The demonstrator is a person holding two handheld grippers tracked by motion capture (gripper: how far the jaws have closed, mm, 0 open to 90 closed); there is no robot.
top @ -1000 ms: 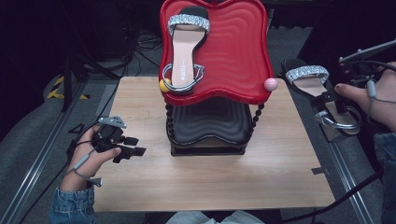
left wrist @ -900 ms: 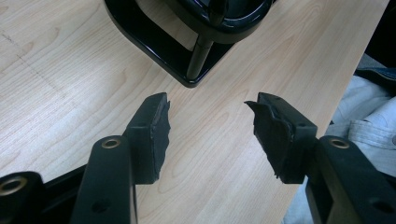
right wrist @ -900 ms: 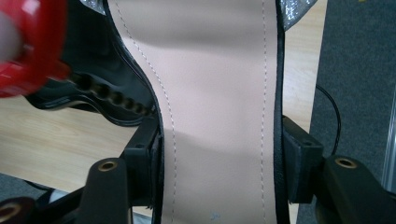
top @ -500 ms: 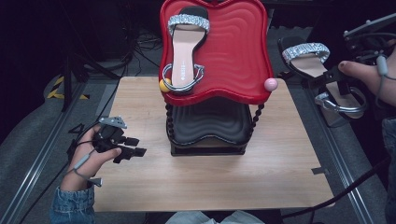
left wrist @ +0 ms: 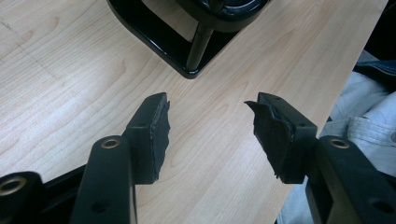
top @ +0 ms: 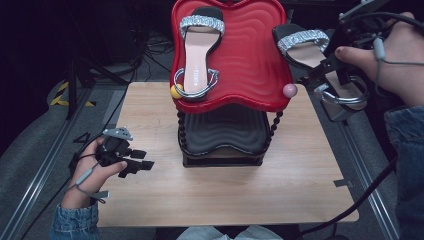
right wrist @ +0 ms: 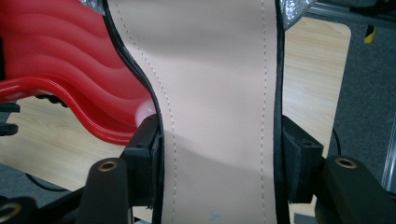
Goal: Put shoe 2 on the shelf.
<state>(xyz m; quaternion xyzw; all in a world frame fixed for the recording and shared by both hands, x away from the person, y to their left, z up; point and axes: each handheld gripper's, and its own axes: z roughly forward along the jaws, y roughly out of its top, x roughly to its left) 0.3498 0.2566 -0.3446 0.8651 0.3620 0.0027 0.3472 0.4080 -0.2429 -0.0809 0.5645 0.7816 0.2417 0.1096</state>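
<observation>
right gripper (top: pixel 334 75), clamped across the second sandal (top: pixel 312 50), has lifted it up beside the red tray (top: pixel 250 65), placement pending; left gripper (top: pixel 137 165) rests apart, empty.

The left gripper (top: pixel 142 165) is hovering open left of the rack (top: pixel 222 145); the right gripper (top: pixel 325 82) is gripping at the rack's upper right.

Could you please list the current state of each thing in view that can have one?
Right gripper: shut on the second sandal.
Second sandal: held in the air, its toe over the red tray's edge.
First sandal: lying flat on the red tray.
Left gripper: open, nothing between its jaws, above the table.
Black tray: bare, under the red tray.
</observation>
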